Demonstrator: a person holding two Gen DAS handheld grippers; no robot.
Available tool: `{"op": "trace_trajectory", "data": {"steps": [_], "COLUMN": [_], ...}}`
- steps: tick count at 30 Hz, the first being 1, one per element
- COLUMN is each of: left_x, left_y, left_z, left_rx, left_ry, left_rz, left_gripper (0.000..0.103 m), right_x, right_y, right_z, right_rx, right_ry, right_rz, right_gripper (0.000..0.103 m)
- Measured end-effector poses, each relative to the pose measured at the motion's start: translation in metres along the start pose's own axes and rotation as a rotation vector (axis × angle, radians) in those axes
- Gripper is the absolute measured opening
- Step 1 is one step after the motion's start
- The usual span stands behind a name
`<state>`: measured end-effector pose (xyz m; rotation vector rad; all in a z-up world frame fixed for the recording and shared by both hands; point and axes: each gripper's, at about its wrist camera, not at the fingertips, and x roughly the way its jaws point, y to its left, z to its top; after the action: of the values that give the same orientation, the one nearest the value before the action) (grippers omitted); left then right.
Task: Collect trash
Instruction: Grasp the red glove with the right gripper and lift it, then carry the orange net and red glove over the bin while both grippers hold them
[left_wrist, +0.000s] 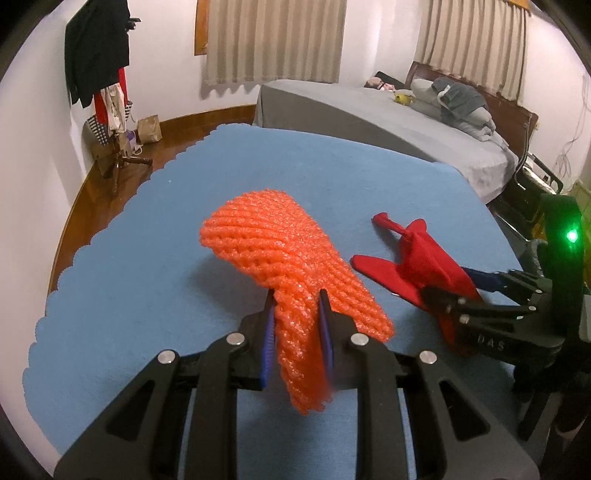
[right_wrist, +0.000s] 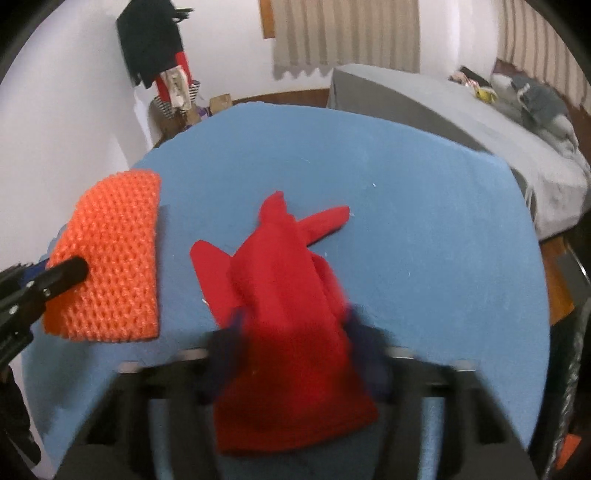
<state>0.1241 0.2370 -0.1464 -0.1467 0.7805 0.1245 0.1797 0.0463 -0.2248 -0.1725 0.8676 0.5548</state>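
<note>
The orange foam net (left_wrist: 291, 266) is pinched between the pads of the left gripper (left_wrist: 297, 314), above the blue mat (left_wrist: 147, 258). To its right, the red cloth (right_wrist: 288, 295) lies between the right gripper's (right_wrist: 291, 332) blurred jaws; whether they press it, I cannot tell. Only the left view shows the letters "UAS" on that gripper.

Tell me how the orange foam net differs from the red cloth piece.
The net is orange open-mesh foam; the cloth is solid red fabric. The net has a rounded outline; the cloth ends in pointed flaps. The left gripper clamps the net; the right gripper has the cloth between its fingers, though blur hides the grip. Both are soft and lie over the blue mat.
</note>
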Motion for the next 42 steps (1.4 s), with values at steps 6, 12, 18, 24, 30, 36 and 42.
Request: {"op": "trace_trajectory", "data": {"steps": [6,12,18,24,30,36,42], "left_x": [-0.003,-0.018,-0.041,-0.062,-0.081,-0.099,-0.110], "left_y": [-0.003,-0.017,-0.041,-0.072,-0.106,-0.142,-0.172], "left_z": [0.003,0.012,0.029,0.039,0.045,0.047,0.048], "left_rx": [-0.010,0.012,0.039,0.070,0.108,0.141,0.167], "left_ry": [-0.014,-0.055,-0.102,-0.137,-0.172,-0.207,-0.225], "left_rz": [-0.009,-0.025,-0.053,-0.093,-0.138,-0.190,-0.242], "left_gripper": [0.020,0.020,0.020,0.020,0.020,0.020,0.020], "right_x": [-0.021,-0.067,-0.107,-0.146,-0.184,-0.213,-0.239], "right_y": [-0.004,-0.012,-0.026,-0.046,-0.064,-0.083,-0.105], "right_z": [0.001,0.008,0.008,0.007,0.002,-0.005,-0.014], "right_rx": [0.051,0.080,0.110,0.141,0.160,0.189,0.216], "right_ry": [-0.022,-0.102,-0.168,-0.232,-0.292,-0.340,-0.377], "right_rz": [0.086,0.125,0.131,0.096,0.049,0.003,-0.045], "right_gripper": [0.014,0.014,0.014,0.014,0.014,0.014,0.014]}}
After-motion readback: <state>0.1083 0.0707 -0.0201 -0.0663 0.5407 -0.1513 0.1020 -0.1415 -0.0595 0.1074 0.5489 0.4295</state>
